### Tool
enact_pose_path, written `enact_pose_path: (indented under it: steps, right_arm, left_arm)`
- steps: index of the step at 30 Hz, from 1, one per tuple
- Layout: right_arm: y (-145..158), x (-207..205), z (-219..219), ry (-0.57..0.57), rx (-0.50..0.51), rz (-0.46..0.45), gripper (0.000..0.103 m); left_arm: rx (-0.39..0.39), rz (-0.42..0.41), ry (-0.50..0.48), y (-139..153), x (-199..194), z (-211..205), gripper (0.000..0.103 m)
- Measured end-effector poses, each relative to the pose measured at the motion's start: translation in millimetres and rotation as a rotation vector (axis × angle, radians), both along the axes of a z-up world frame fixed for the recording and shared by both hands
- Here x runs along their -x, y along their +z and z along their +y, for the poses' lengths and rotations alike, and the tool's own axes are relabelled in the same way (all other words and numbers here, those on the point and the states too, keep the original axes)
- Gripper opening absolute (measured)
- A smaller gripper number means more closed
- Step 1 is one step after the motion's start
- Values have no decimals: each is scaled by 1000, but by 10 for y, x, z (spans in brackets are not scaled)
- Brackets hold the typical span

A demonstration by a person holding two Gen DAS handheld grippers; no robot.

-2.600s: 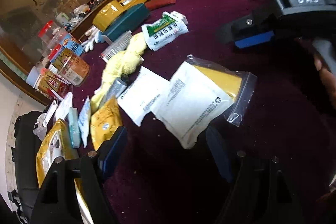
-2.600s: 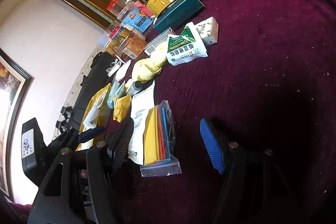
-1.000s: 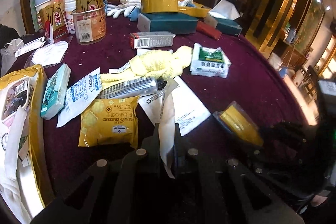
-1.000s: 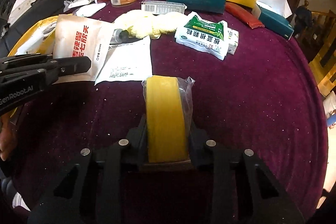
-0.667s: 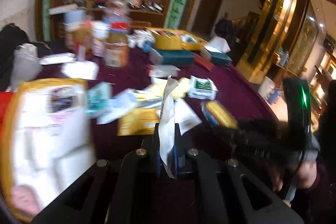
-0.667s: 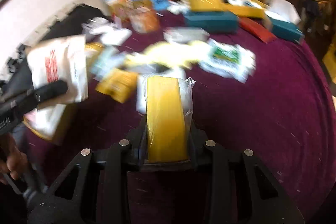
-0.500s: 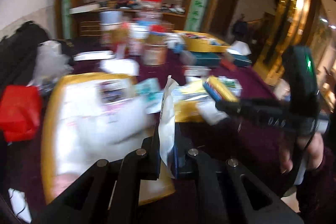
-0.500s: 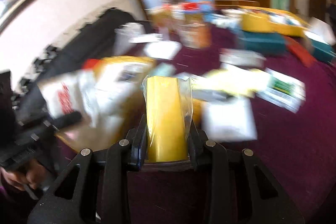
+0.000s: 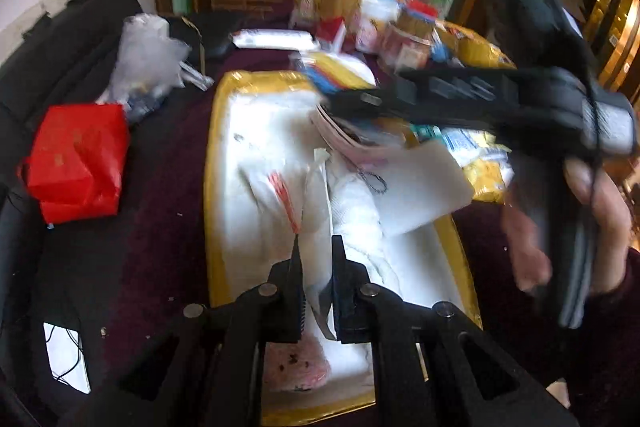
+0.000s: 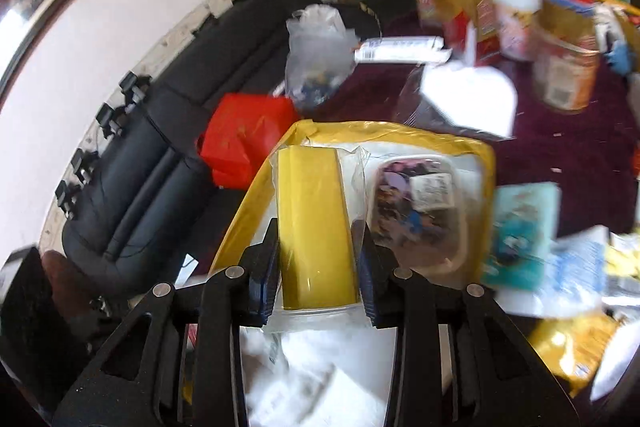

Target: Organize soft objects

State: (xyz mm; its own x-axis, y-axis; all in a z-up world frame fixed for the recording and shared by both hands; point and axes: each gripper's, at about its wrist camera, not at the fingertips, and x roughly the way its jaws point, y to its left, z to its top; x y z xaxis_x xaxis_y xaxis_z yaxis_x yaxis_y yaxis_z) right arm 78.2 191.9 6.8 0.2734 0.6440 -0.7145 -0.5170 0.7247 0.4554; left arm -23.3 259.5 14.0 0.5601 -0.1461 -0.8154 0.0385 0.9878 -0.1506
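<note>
My left gripper (image 9: 316, 247) is shut on the edge of a white pouch (image 9: 316, 195) with red print and holds it over a yellow tray (image 9: 212, 195) that has white soft packs in it. My right gripper (image 10: 318, 235) is shut on a clear bag of yellow cloths (image 10: 314, 215) and holds it above the same tray (image 10: 460, 143). In the left wrist view the right gripper (image 9: 332, 103) reaches in from the right over the tray's far end.
A red bag (image 9: 76, 159) and a clear plastic bag (image 9: 148, 55) lie left of the tray, beside a black case (image 10: 160, 163). Jars and snack tubs (image 10: 560, 67) stand behind it. Loose packets (image 10: 524, 231) lie to its right on the maroon cloth.
Both grippers closed on their items, lifted them off the table and swung left. They now hang over the yellow tray.
</note>
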Motion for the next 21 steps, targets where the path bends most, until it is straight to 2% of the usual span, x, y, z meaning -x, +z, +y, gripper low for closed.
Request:
enact_pose_path:
  steps: [2,4,6,7,8,9,12,15,17,18,21]
  right_arm:
    - [-48,-73,75,11,8,16,35]
    - [-37,-49,-23,-7,1,5,35]
    - [5,-20,-268,-34,-67,-12,38]
    - [21,-33,-397,-40,-139,-9,42]
    - [34,-58,-462,-39,-198,-1,56]
    - [53,-84,-493,-46,-238,10,67]
    - [90,-91,-361,20,-278,50,68]
    - [218,11,-439,22,-258,-13,68]
    - [271,59,-682,-7,-237,-46,68]
    - [274,66,-802,-32,-208,-63,68]
    - [287,203,-1503,-133,-27,-173,67]
  left_arm:
    - [2,31,7,-22,-21,11,10]
    - [7,14,11,31,62,24,12]
    - [3,-16,-13,83,153,3,17]
    - [-6,-18,-14,93,168,-9,19]
    - [-17,-17,-8,86,145,-23,19]
    - [-22,-13,7,75,106,-30,19]
    - [8,-31,45,128,88,-33,19]
    - [0,-72,57,231,216,-68,23]
    - [11,-69,46,243,269,-115,31]
    - [25,-63,29,243,293,-166,32]
    - [67,-62,-41,230,350,-384,41]
